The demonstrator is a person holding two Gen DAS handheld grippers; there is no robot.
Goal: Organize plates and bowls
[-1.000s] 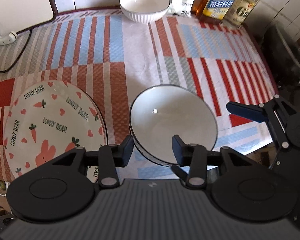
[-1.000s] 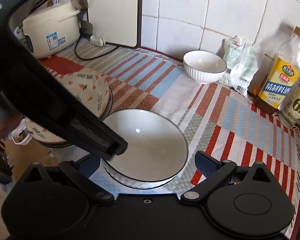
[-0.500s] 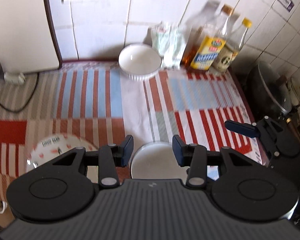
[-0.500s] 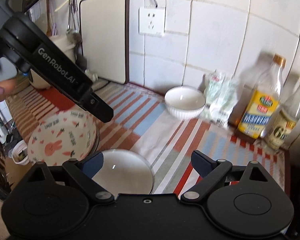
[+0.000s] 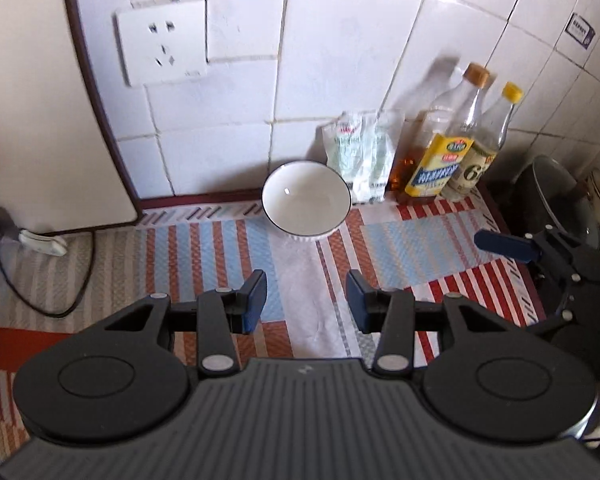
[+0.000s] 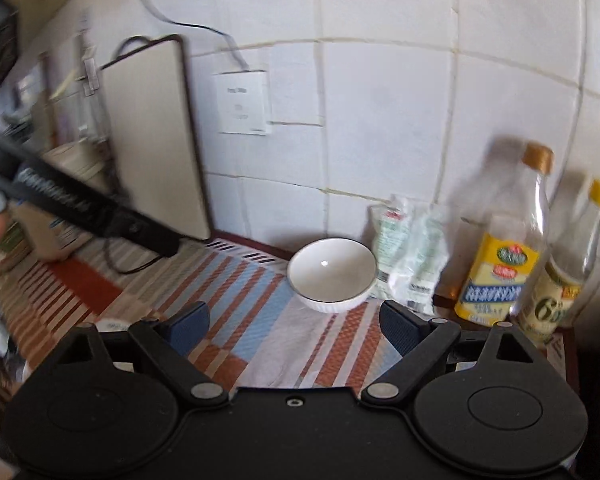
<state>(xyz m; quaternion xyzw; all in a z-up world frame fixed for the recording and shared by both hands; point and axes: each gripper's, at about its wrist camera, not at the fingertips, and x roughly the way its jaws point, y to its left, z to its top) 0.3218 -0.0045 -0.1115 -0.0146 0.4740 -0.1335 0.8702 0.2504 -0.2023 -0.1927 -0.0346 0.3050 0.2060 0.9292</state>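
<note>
Both grippers, left gripper (image 5: 306, 300) and right gripper (image 6: 294, 326), have lifted away with fingers open and empty, now facing the round white ribbed bowl (image 5: 306, 204) by the counter's back edge.

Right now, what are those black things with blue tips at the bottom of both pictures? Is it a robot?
No robot. A person holds a grabbing tool in each hand, and a little camera sits on each one, looking forward along its two fingers. One picture comes from the left tool, the other from the right tool. Both are open and hold nothing.

They look over a kitchen counter covered with a striped mat. A white bowl stands near the tiled wall. Beside it are plastic packets and two bottles. A cutting board leans on the wall at the left.

The long black bar in the right tool's picture is the left tool seen from the side, blurred.
</note>
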